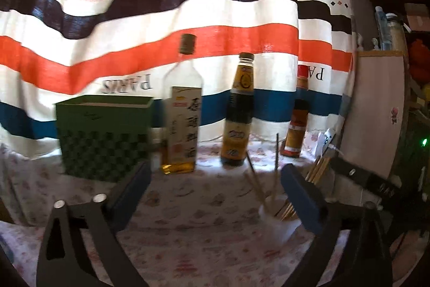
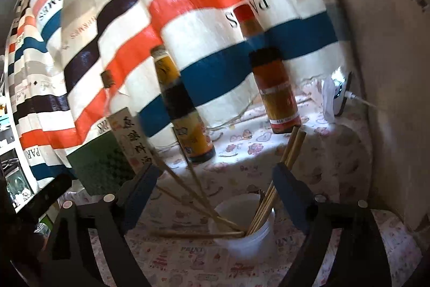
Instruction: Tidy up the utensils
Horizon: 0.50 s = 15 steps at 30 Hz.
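A white cup [image 2: 242, 233] stands on the floral tablecloth [image 2: 242, 158] with several wooden chopsticks [image 2: 188, 187] fanned out of it to the left. A tighter bundle of chopsticks [image 2: 291, 149] leans right, past the inner side of the right finger. My right gripper [image 2: 216, 168] is open, its blue pads wide apart above the cup and pressing on nothing. In the left wrist view my left gripper [image 1: 216, 168] is also open and empty. The same cup [image 1: 276, 217] sits low beside its right finger [image 1: 301, 195], partly hidden by it.
A green patterned box [image 1: 104, 136] stands at the back left. Beside it are a clear bottle of amber liquid [image 1: 181, 112], a dark sauce bottle [image 1: 239, 112] and a red-capped bottle [image 1: 297, 125]. A striped curtain [image 1: 161, 18] hangs behind. A white plug [image 2: 336, 96] lies by the right wall.
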Motion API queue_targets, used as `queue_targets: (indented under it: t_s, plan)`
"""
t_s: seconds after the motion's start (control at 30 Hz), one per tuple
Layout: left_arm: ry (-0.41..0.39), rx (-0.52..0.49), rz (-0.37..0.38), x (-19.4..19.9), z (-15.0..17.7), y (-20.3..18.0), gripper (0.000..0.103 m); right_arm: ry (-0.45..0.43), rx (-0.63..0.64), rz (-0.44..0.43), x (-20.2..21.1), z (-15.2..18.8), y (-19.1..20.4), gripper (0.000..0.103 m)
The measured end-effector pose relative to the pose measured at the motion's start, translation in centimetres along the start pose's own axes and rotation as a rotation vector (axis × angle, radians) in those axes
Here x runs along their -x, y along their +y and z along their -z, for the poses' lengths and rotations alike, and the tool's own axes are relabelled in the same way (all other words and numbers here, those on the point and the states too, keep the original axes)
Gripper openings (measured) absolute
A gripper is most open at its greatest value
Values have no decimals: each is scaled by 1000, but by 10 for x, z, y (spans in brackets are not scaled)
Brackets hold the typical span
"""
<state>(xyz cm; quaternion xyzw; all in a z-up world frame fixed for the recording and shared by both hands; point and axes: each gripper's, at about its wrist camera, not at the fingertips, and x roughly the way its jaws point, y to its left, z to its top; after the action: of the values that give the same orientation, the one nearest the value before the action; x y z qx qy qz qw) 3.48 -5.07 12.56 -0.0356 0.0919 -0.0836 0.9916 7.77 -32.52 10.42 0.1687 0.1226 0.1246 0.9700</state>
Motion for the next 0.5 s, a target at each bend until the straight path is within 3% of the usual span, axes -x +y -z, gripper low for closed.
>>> queue_targets:
  t_s: [0.1, 0.2, 0.3, 0.5]
  plan:
    - [45, -7, -27, 14, 14, 12, 102, -13, 36, 14, 17, 8, 13, 95]
    - [33, -32, -56, 27, 33, 20, 102, -17, 134, 73, 26, 21, 32, 103]
    - [56, -18, -64, 31, 52, 33, 102, -22, 220, 104, 29, 42, 48, 103]
    - [73, 33, -104, 30, 82, 59, 102, -68, 191, 176, 30, 84, 55, 103]
